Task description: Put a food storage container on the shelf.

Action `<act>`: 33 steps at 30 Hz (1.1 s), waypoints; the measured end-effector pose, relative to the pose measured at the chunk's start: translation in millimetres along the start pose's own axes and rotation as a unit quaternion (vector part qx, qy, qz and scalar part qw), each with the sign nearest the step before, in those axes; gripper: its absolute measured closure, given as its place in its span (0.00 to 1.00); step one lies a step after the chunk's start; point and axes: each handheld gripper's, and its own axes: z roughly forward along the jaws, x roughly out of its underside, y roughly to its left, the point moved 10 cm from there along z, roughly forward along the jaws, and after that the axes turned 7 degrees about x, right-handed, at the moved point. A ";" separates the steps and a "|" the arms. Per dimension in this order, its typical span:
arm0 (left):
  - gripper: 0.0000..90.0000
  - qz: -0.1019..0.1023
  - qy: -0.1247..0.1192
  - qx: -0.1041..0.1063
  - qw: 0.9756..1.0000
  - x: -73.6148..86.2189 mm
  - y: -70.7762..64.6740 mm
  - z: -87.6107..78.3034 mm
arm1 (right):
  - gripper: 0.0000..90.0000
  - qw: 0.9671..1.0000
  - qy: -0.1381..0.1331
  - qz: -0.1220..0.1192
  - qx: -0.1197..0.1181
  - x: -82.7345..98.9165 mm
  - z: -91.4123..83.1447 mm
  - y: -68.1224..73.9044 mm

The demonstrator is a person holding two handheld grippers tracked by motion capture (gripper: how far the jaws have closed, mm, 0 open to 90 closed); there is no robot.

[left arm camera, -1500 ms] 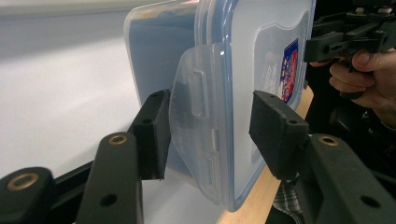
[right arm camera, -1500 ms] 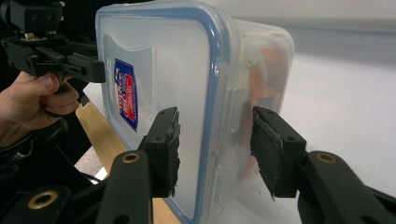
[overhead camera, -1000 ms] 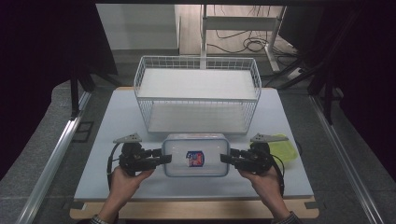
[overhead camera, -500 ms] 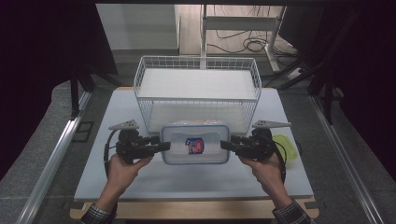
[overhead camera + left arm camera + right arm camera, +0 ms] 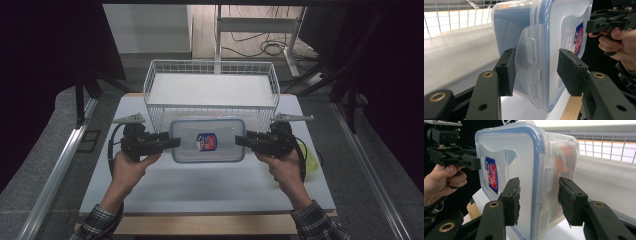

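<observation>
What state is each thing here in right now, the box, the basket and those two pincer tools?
Plastic container: lid on, lifted off the table, held level at both short ends.
Left gripper: shut on the container's left end, over its lid flap.
Right gripper: shut on the container's right end.
Wire basket: upright behind the container, nothing visible inside.
Table: white top, bare below the container.

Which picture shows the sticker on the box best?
The high view: the sticker faces the camera on the box lid, whole and unblocked. The left gripper view shows it edge-on behind the rim; the right gripper view shows it slanted.
</observation>
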 end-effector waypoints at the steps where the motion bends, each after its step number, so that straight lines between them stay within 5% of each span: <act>1: 0.56 -0.001 -0.001 0.000 1.000 -2.7 0.3 -0.6 | 0.59 1.000 -0.002 0.001 0.000 -2.8 0.2 0.0; 33: 0.57 0.004 -0.026 0.011 1.000 -99.7 18.2 -3.8 | 0.59 0.999 -0.039 0.015 0.004 -90.6 2.4 -17.9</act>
